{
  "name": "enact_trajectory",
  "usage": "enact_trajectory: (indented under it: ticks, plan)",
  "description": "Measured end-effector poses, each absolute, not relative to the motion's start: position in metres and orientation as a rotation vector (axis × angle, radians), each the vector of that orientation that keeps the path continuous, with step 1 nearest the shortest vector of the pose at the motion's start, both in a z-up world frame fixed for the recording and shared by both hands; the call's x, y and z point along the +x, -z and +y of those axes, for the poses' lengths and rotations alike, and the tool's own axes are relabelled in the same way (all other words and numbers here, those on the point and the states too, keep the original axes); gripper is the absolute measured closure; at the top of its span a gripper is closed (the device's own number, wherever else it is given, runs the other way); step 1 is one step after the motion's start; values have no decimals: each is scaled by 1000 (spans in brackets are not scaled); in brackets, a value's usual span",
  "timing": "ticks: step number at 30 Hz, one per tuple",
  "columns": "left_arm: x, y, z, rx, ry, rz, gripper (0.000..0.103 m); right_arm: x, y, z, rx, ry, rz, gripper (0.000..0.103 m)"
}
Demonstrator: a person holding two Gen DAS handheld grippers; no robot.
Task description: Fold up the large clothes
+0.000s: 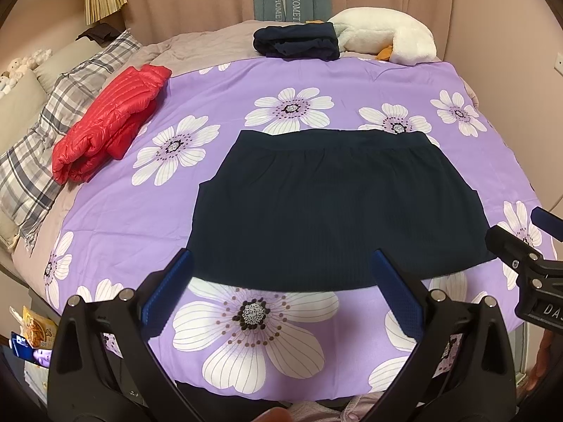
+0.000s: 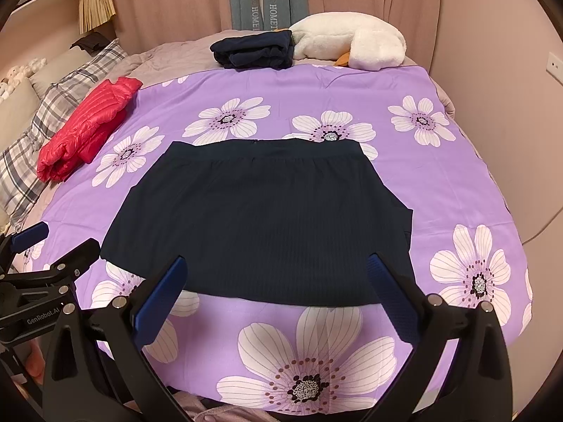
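A dark navy skirt [image 1: 327, 211] [image 2: 260, 225] lies flat on the purple flowered bedspread [image 1: 299, 77] [image 2: 281, 84], waistband at the far side and hem towards me. My left gripper [image 1: 281, 263] hovers wide open just above the hem's left half, holding nothing. Above the hem's right half my right gripper [image 2: 278, 267] stands open too, empty. In each wrist view the other gripper shows at the frame's edge: the right gripper [image 1: 527, 246] and the left gripper [image 2: 42, 246].
A folded red puffer jacket [image 1: 109, 119] [image 2: 84, 126] lies at the left by plaid pillows [image 1: 52, 130]. A folded navy garment [image 1: 299, 44] [image 2: 253, 51] and a white plush toy [image 1: 387, 40] [image 2: 348, 45] sit at the far side. Curtains hang behind the bed.
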State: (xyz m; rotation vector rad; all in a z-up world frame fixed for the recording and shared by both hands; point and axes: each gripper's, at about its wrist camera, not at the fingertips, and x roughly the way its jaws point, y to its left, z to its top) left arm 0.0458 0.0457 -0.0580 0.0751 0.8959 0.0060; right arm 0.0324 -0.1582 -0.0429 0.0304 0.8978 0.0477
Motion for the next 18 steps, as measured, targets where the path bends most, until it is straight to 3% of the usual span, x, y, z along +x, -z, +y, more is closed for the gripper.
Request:
enact_trajectory:
  ticks: [18]
  plan:
    - [44,54,42,78,-3,895,2,31,42,-159,35,-48,896,1]
